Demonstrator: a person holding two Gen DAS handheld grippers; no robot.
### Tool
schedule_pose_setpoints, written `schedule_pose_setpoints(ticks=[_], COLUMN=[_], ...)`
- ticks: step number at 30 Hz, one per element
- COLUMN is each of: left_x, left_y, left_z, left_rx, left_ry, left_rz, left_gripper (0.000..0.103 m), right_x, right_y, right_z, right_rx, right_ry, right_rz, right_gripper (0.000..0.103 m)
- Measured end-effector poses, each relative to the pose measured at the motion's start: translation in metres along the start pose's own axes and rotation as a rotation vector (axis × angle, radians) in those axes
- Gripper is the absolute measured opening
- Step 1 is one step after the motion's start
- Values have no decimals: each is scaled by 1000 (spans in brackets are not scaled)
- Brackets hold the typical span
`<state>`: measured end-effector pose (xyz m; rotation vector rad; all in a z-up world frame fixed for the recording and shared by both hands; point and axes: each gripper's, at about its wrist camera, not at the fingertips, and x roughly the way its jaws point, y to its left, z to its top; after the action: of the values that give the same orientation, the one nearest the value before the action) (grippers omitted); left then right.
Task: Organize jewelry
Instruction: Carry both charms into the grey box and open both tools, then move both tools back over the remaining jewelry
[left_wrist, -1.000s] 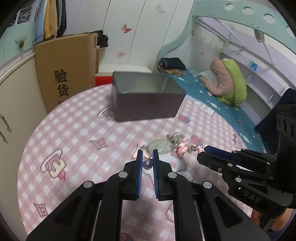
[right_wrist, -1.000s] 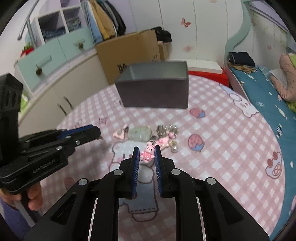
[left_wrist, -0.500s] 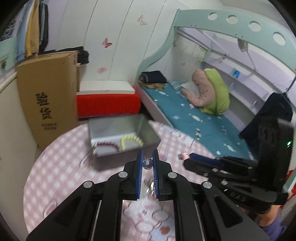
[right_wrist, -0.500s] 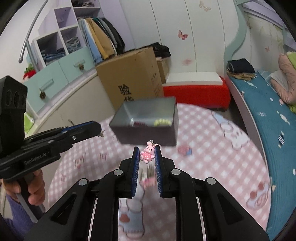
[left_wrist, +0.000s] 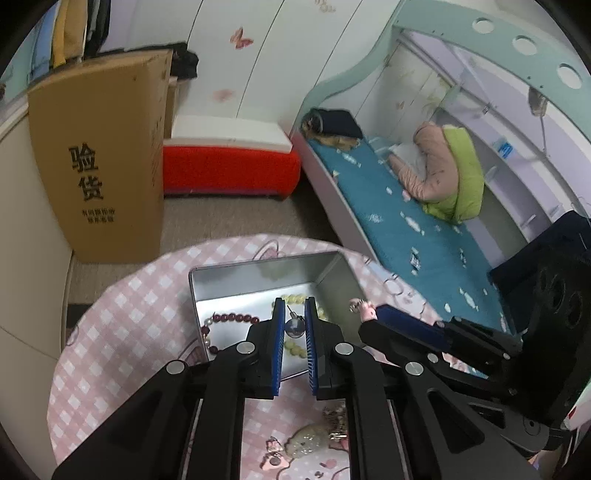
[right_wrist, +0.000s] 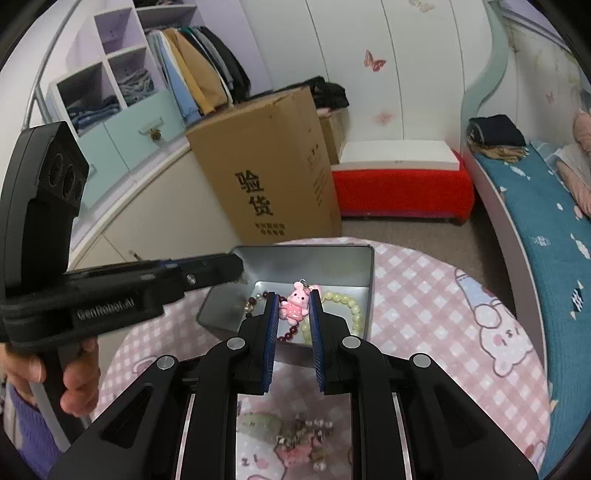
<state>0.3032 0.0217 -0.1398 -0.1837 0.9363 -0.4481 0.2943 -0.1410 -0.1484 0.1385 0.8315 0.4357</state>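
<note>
Right wrist view: pink checkered table (right_wrist: 424, 295), metal tin (right_wrist: 354, 266) on it with bead bracelets (right_wrist: 347, 302) inside. Right gripper (right_wrist: 293, 306) pinches a pink bunny charm (right_wrist: 295, 303) over the tin; left gripper (left_wrist: 294, 325) clamps a small pearl earring (left_wrist: 294, 326).

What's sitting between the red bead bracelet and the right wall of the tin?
In the right wrist view, the pale yellow-green bead bracelet lies on the tin floor between the dark red bead bracelet and that wall.

Hand-held gripper (right_wrist: 293, 312) pinching pink charm (right_wrist: 294, 304), seemingly over tin (right_wrist: 364, 266)
</note>
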Motion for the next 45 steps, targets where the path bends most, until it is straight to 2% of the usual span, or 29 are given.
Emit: schedule_pose_setpoints(ticks=[10, 24, 25, 26, 27, 28, 33, 41, 43, 44, 45], left_x=[28, 26, 24, 22, 20, 15, -5, -60, -72, -76, -78], left_y=[15, 10, 10, 9, 9, 8, -1, -21, -26, -27, -27], left_z=[-8, -13, -14, -14, -14, -15, -15, -32, -41, -47, -51], left_rx=[-33, -38, -37, -37, -39, -40, -22, 20, 34, 42, 48], left_ry=[54, 56, 54, 48, 41, 22, -21, -153, -193, -213, -223], left_rz=[41, 65, 64, 64, 66, 67, 62, 81, 110, 131, 145], left_gripper=[10, 10, 13, 20, 31, 34, 34, 34, 44, 45, 45], right_x=[28, 34, 33, 32, 29, 27, 4, -49, -59, -63, -68], right_y=[-3, -2, -3, -2, -3, -3, 1, 13, 12, 11, 9], right_z=[-2, -7, -7, -6, -7, -7, -7, -13, -19, -22, -27], right_rx=[10, 25, 28, 31, 32, 31, 25, -15, -18, -19, -15], right_ry=[51, 61, 58, 53, 50, 45, 9, -71, -79, -80, -82], right_rz=[-11, -12, -12, -10, -9, -9, -12, -36, -43, -48, -57], right_gripper=[17, 18, 18, 19, 19, 19, 19, 19, 19, 21, 27])
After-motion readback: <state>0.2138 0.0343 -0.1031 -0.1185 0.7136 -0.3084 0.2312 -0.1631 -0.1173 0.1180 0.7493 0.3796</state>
